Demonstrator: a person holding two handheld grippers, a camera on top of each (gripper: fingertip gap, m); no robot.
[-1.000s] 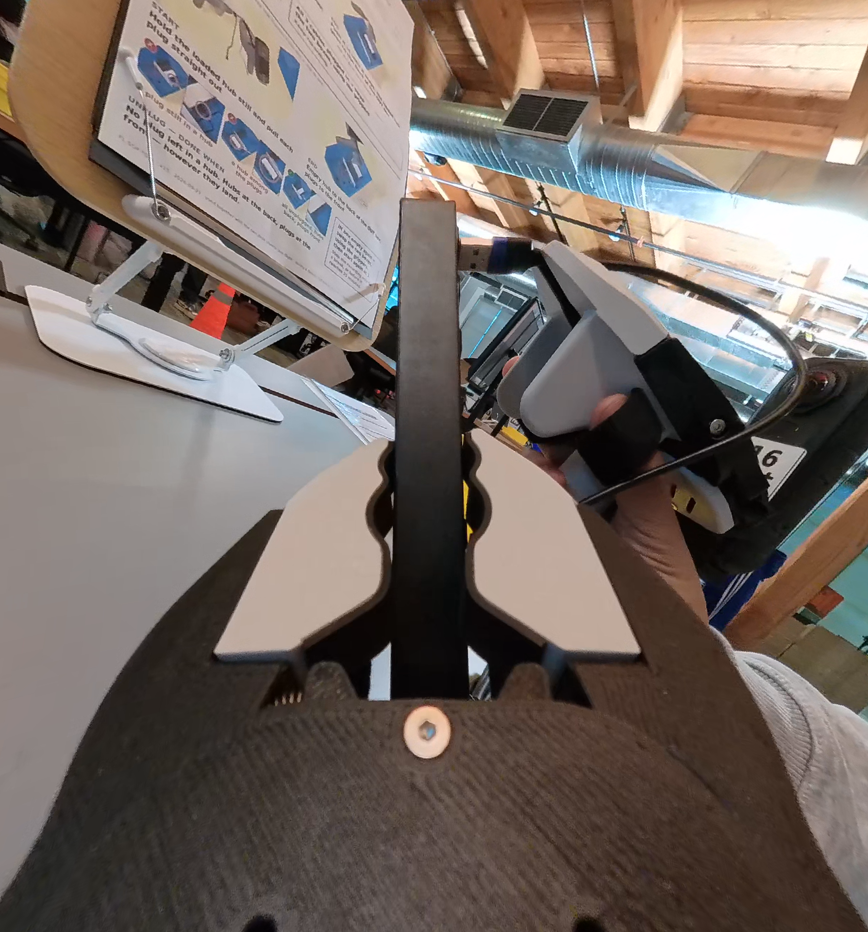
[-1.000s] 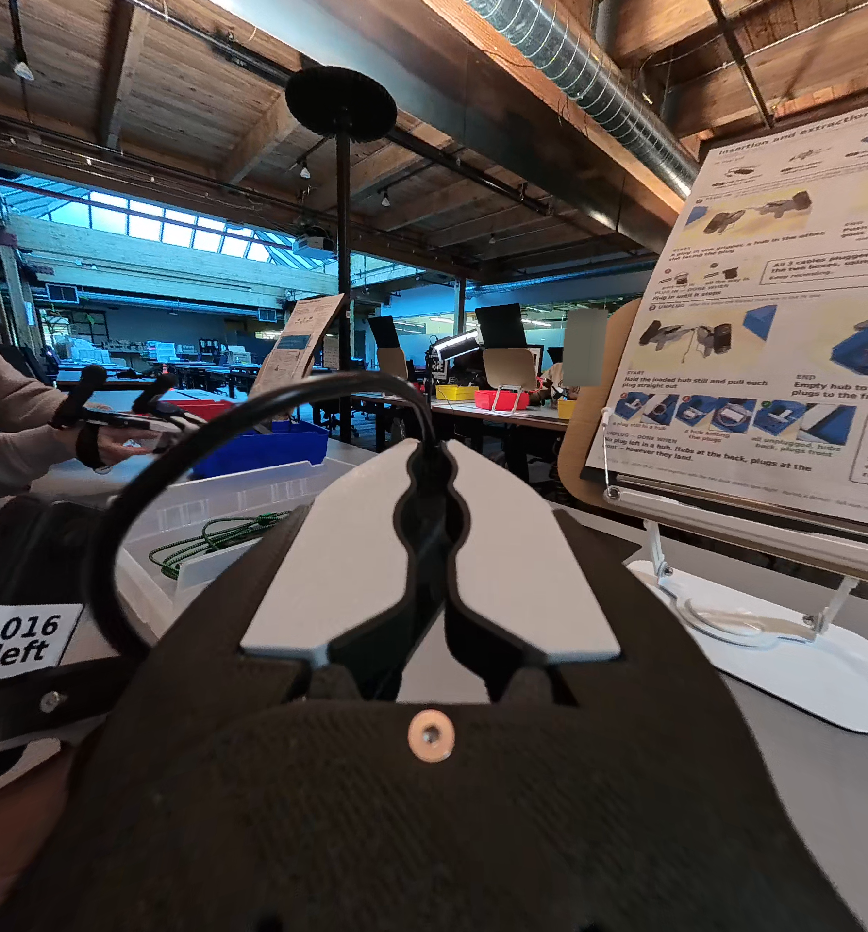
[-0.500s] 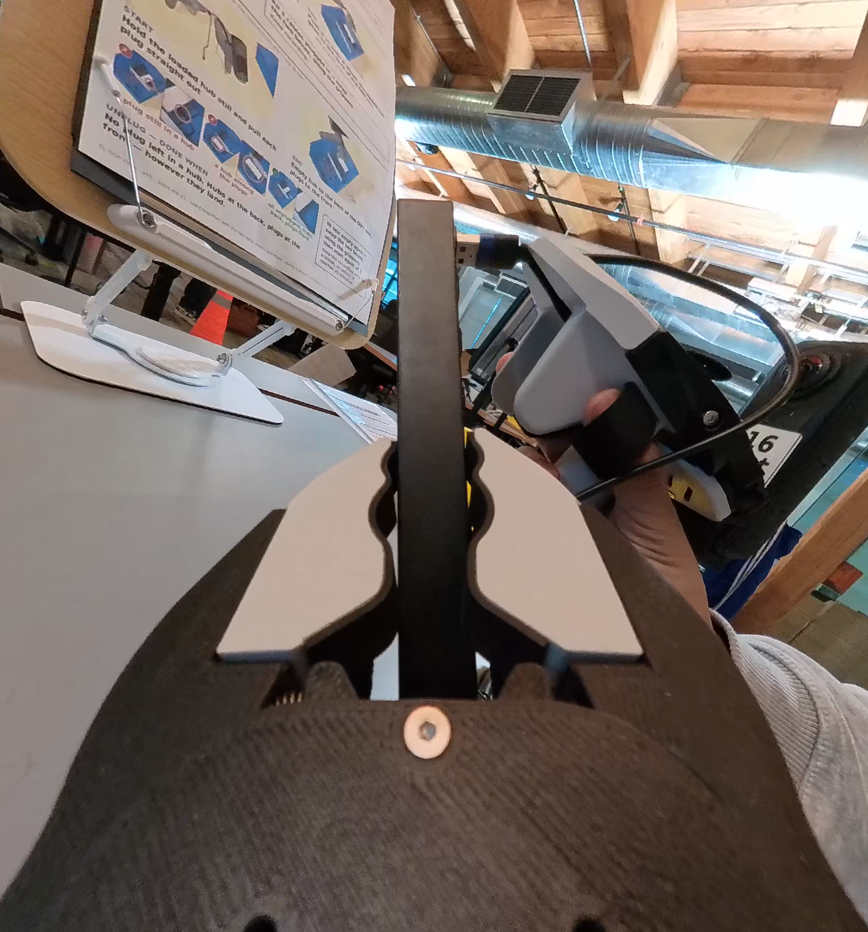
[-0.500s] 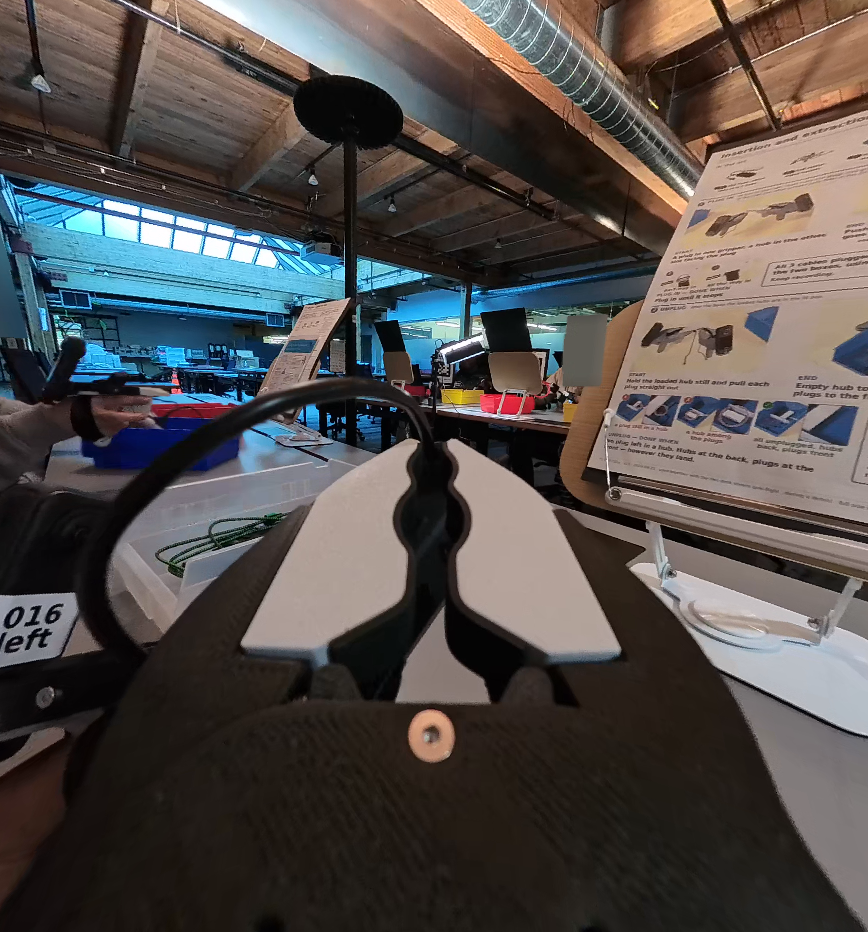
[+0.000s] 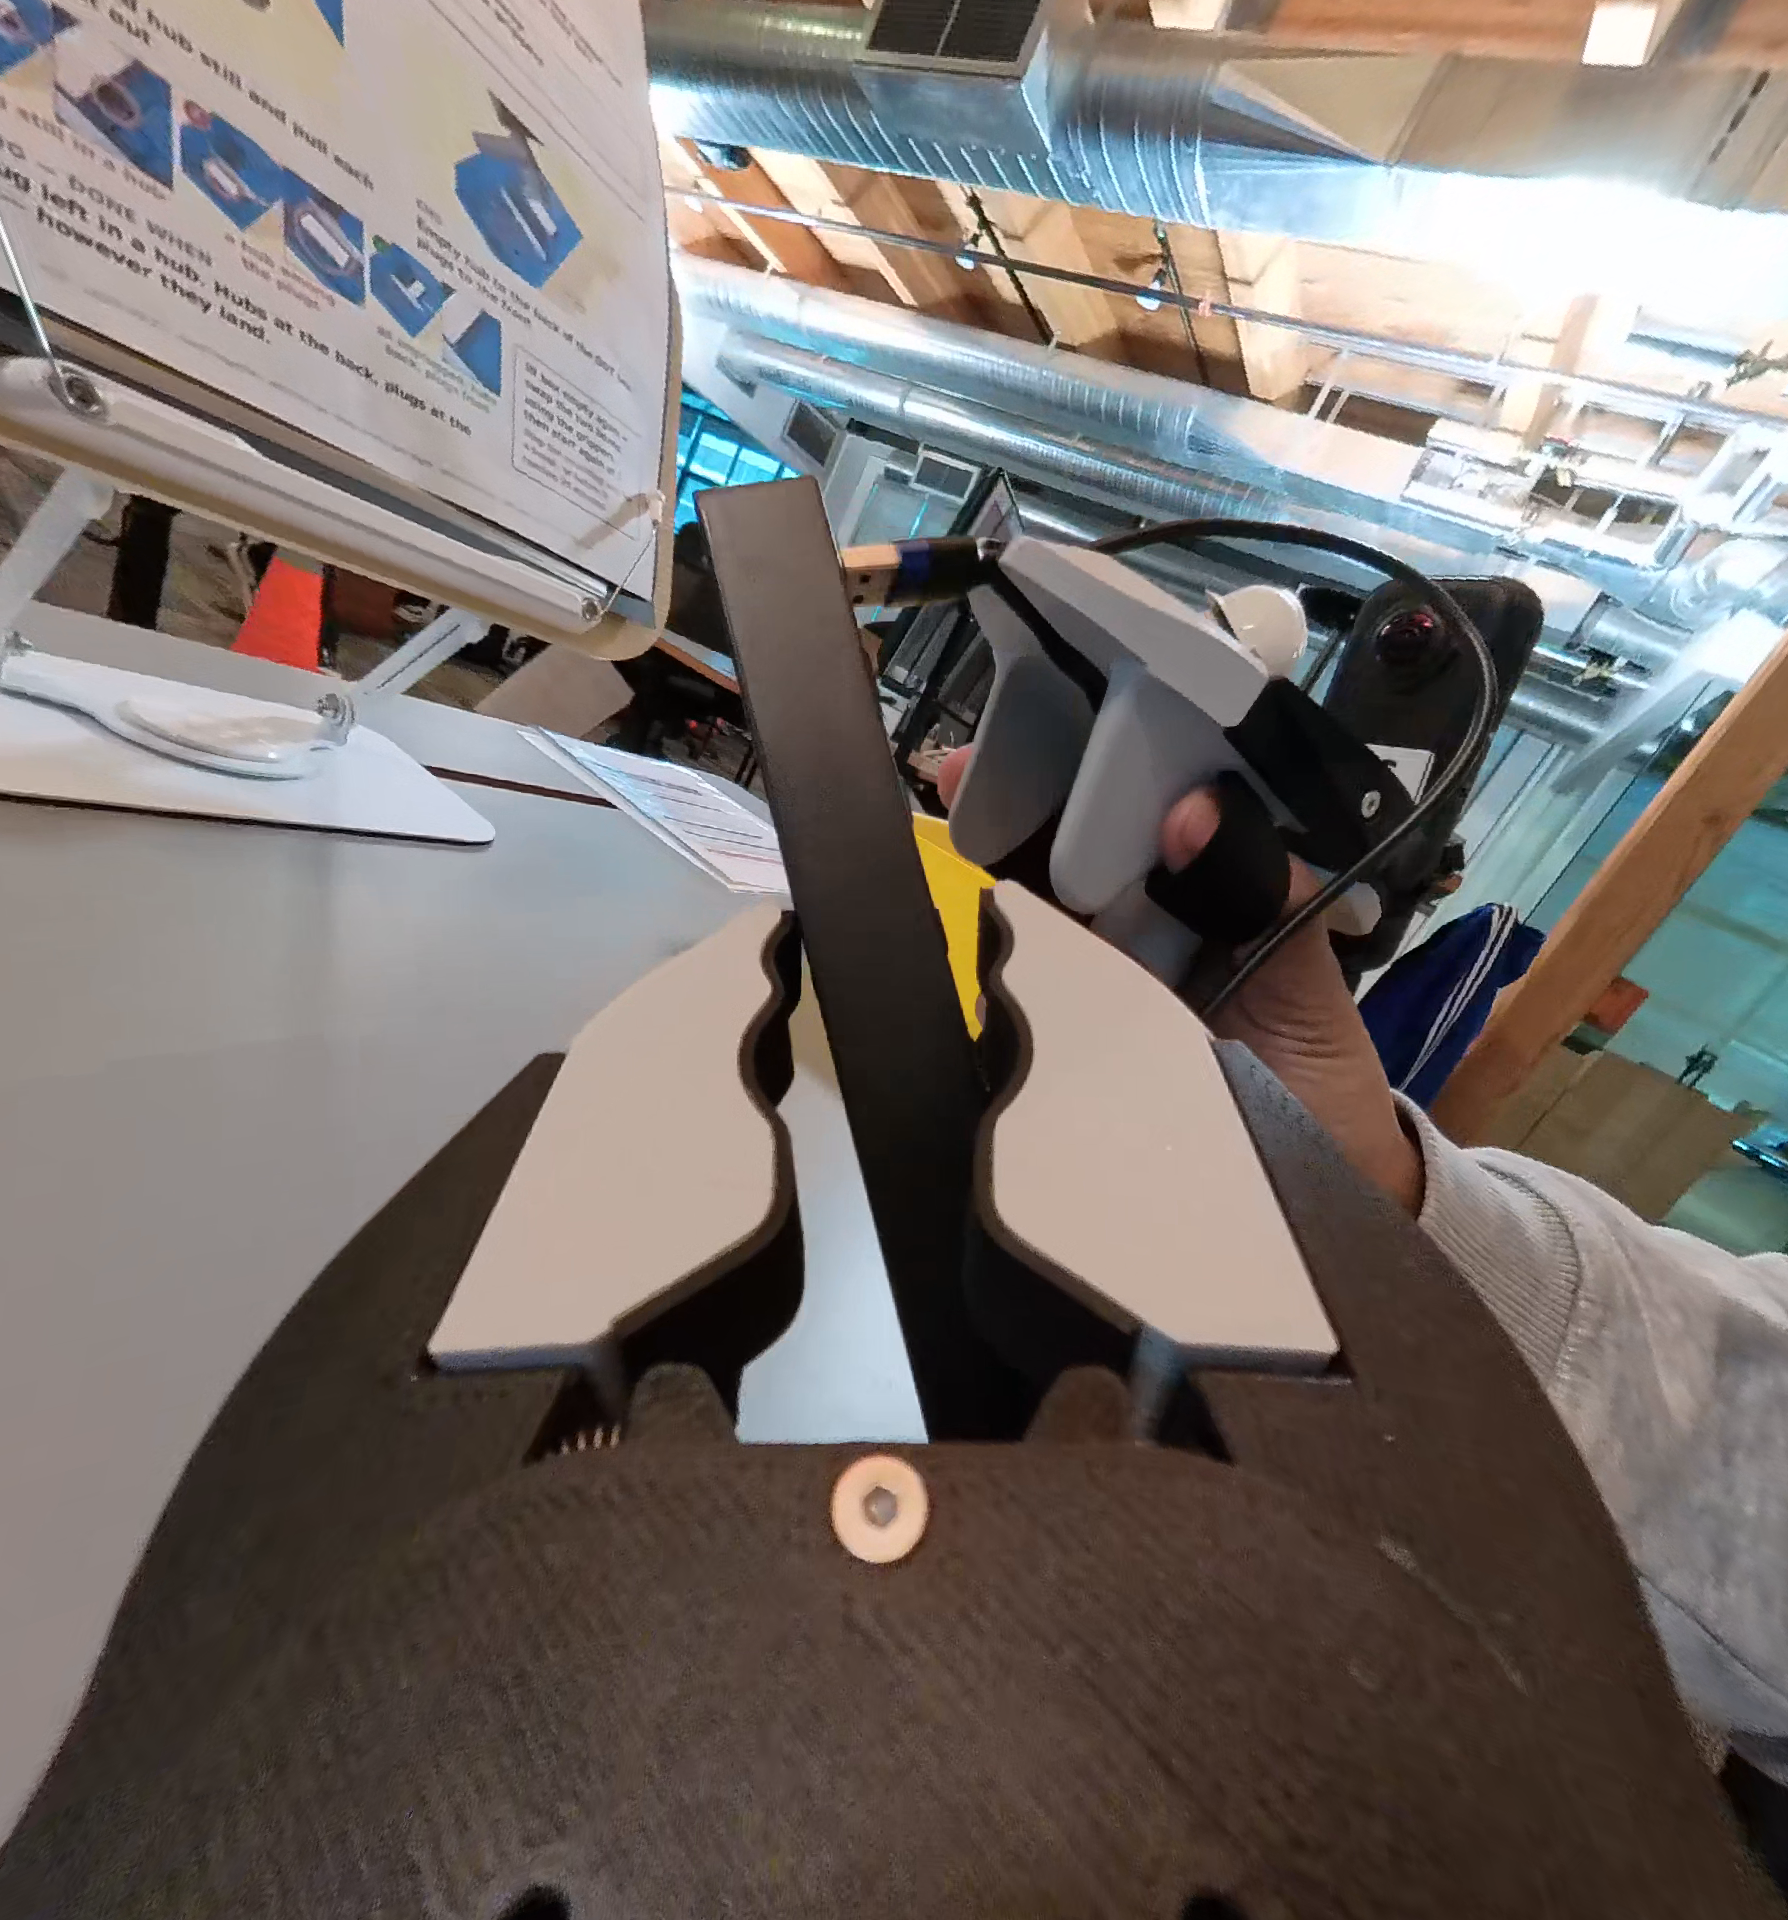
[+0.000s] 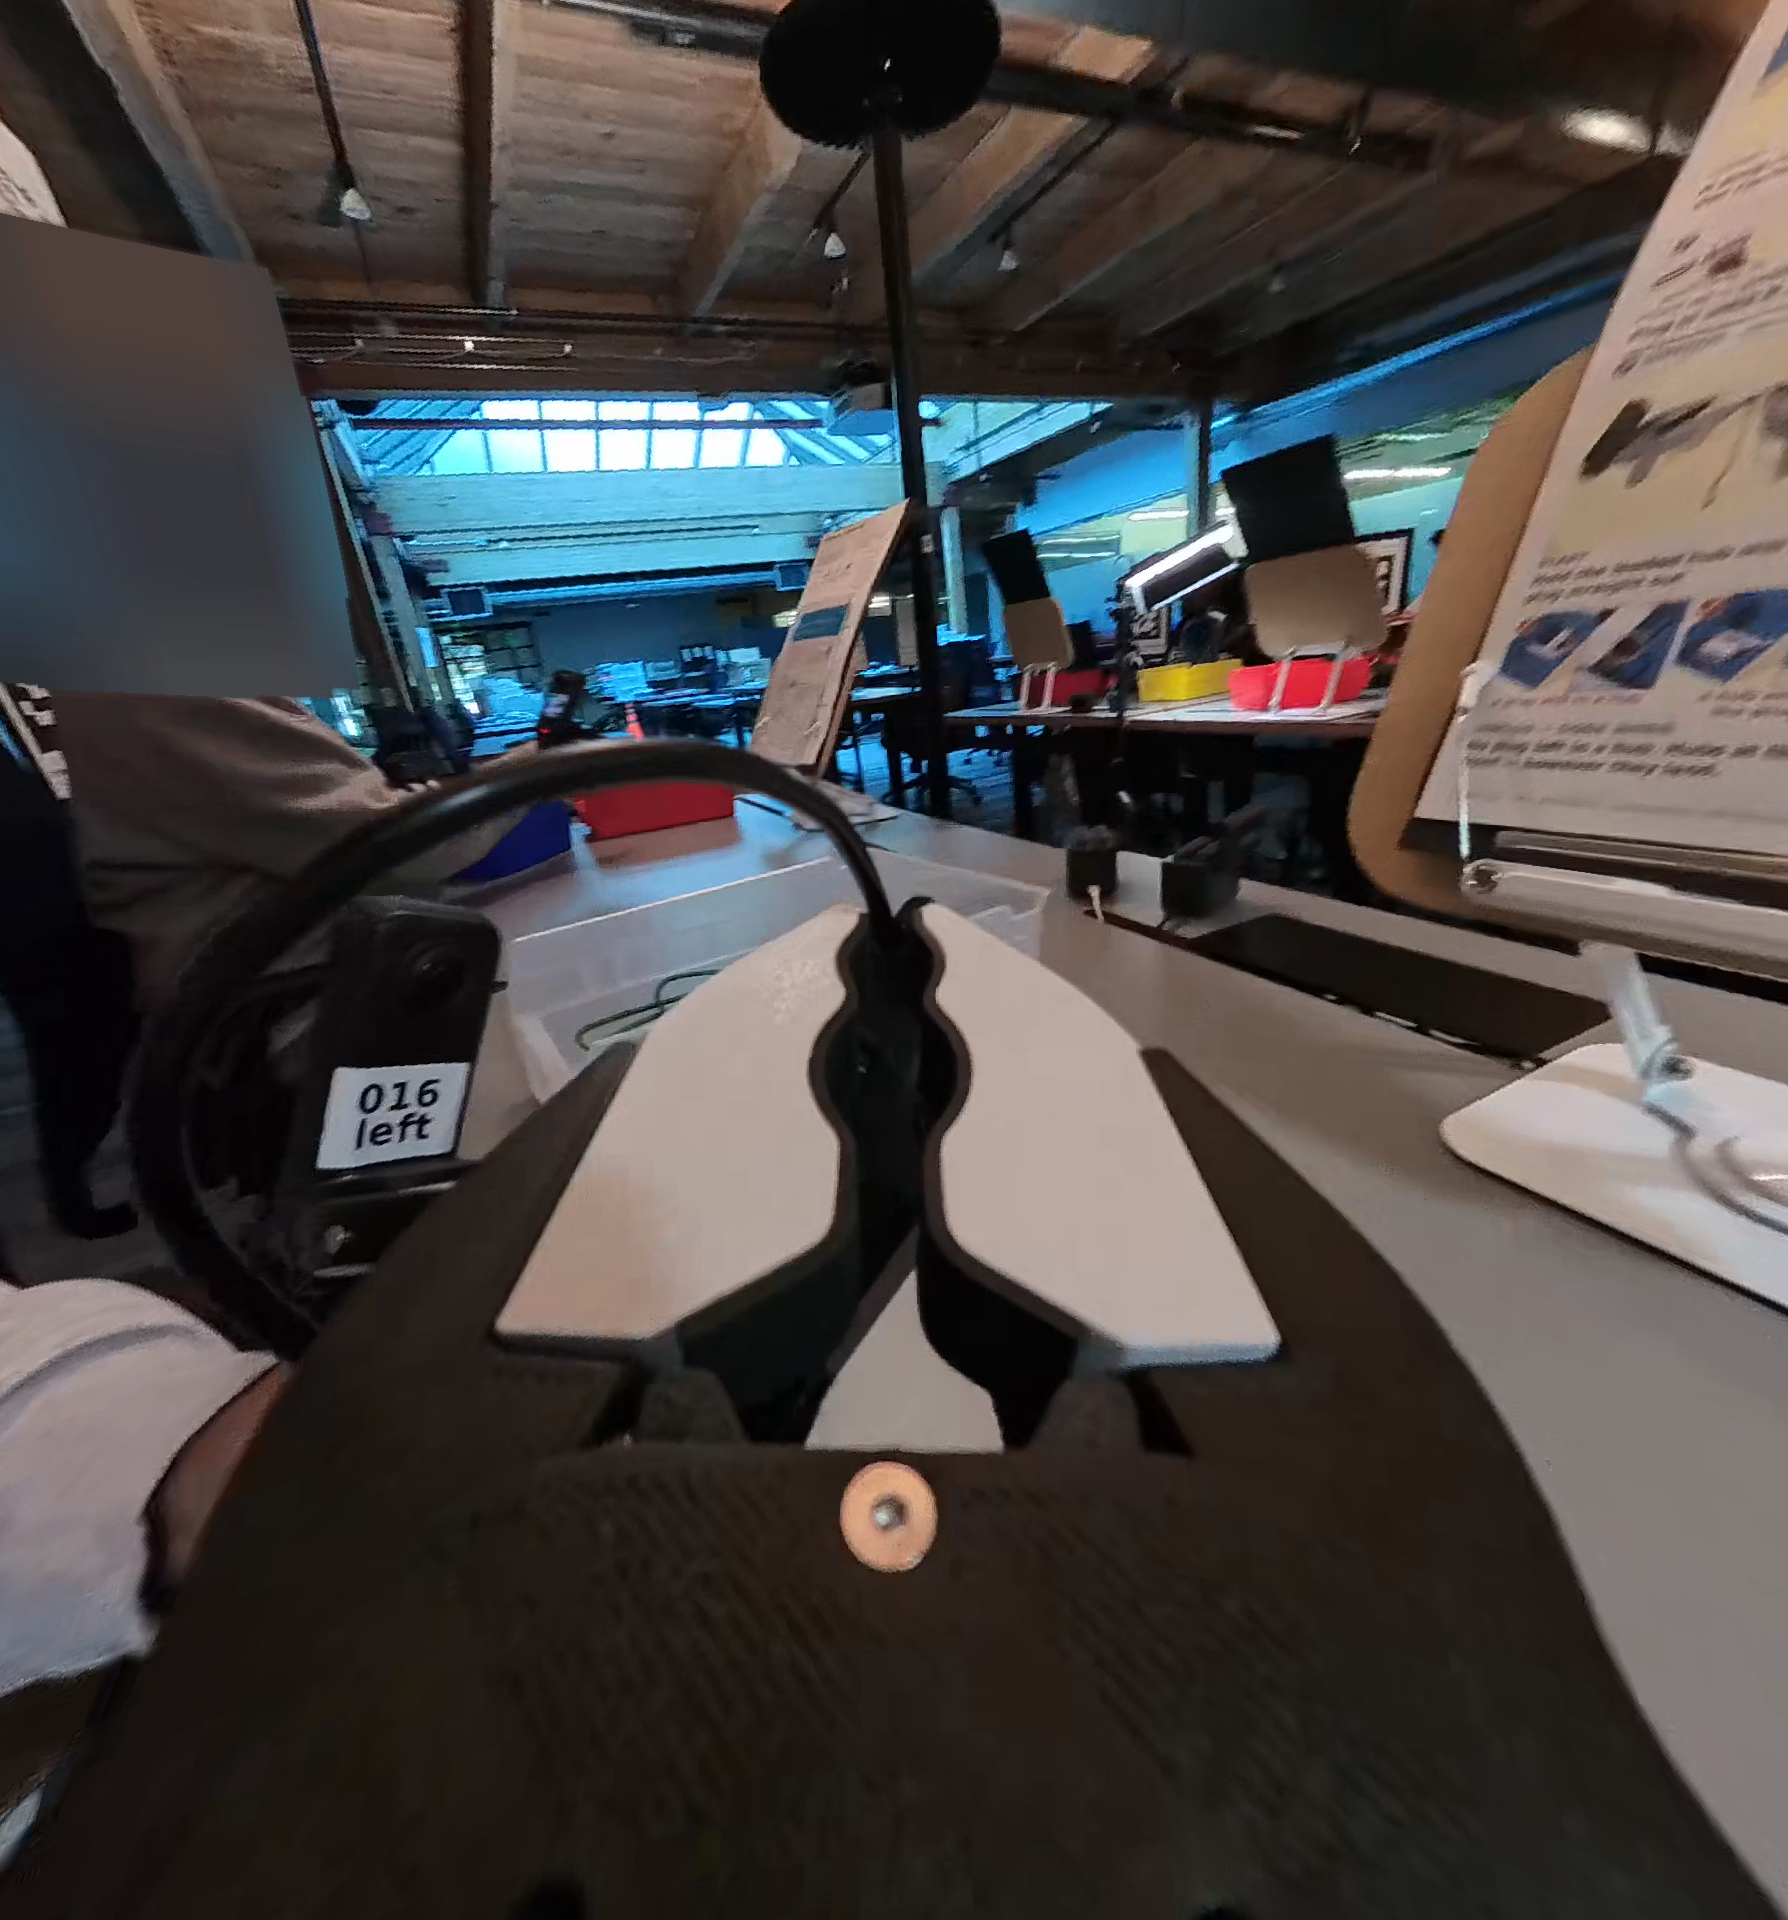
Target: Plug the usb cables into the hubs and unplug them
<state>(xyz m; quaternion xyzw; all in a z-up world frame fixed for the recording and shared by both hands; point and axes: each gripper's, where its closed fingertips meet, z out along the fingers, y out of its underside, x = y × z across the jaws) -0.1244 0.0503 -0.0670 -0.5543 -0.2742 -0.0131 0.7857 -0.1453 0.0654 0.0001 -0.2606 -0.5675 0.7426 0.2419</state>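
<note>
In the left wrist view my left gripper is shut on a long black hub, which sticks up and leans to the left. My right gripper is beside its top, on the right. It holds a usb plug with a blue band; the metal tip points at the hub's right edge, touching or almost touching it. The black cable loops back over the hand. In the right wrist view my right gripper is shut on the plug's black body and the cable arcs to the left. The hub is not visible there.
A grey table lies below. An instruction sheet on a stand with a white base stands at the back left; it also shows in the right wrist view. A clear bin holds green cable. A person's sleeve shows at the left. My hands' fingertips stand some 7 cm from each other. About 35 cm separates my left fingertips from the white base. My right wrist view looks at it from another angle.
The hub now leans left instead of standing straight. The right gripper with the plug has come lower and closer to the hub's top. The right wrist view has swung downward.
</note>
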